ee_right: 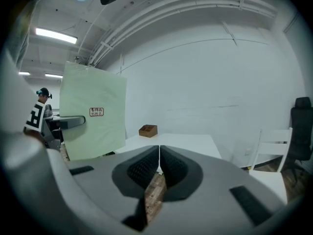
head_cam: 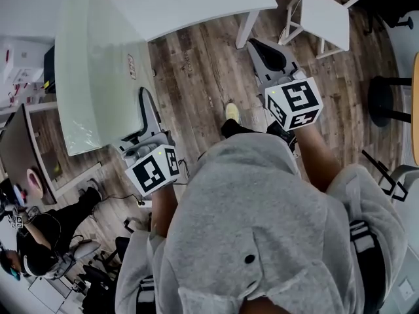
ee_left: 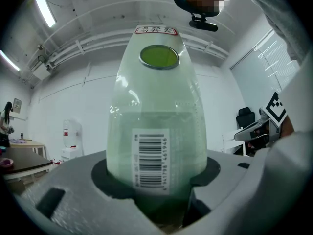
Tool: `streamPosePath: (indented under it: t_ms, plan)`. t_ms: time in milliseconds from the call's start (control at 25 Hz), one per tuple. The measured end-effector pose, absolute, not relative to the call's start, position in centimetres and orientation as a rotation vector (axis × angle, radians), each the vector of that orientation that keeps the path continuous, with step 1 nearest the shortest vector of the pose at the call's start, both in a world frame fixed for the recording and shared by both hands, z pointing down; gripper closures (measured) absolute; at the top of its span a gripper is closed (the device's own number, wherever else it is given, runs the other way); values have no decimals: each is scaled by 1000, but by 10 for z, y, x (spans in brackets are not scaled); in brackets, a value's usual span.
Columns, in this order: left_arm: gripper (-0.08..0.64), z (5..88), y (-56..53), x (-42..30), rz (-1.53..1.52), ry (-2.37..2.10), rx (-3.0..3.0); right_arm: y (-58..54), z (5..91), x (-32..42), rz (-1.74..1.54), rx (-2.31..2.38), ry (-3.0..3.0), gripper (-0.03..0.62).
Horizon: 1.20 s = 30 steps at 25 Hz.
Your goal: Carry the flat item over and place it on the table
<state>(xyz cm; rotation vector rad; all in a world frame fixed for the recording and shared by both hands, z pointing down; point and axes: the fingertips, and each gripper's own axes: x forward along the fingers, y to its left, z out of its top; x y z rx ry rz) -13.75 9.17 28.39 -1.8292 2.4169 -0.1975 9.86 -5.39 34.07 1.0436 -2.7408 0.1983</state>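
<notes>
Head view: my left gripper (head_cam: 145, 113) grips the pale green flat item (head_cam: 91, 64) just ahead of it, and the white table (head_cam: 196, 2) lies beyond. Left gripper view: barcode label (ee_left: 151, 158) between the jaws. Right gripper view: right gripper (ee_right: 157, 168) clenched, empty. I judge we're mid-carry; next I need to reach forward and lay it flat.

three cameras, one sheet seen by all
the head view looks steeply down from above the person onto the wood floor (head_cam: 203, 70). the camera on the left gripper (head_cam: 148, 106) faces upward along its jaws, very near the pale green sheet (ee_left: 156, 126). the camera on the right gripper (head_cam: 262, 50) looks about level toward the white table (ee_right: 171, 143), the same sheet at its left; the head view shares both.
</notes>
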Motion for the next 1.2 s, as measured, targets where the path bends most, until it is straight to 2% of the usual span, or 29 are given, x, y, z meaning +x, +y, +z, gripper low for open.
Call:
streamPosePath:
  t_ms: [1200]
  plan:
    - [272,260,54,-131,-172,2377,-1752,-97,332,87,166,976,-2817,566]
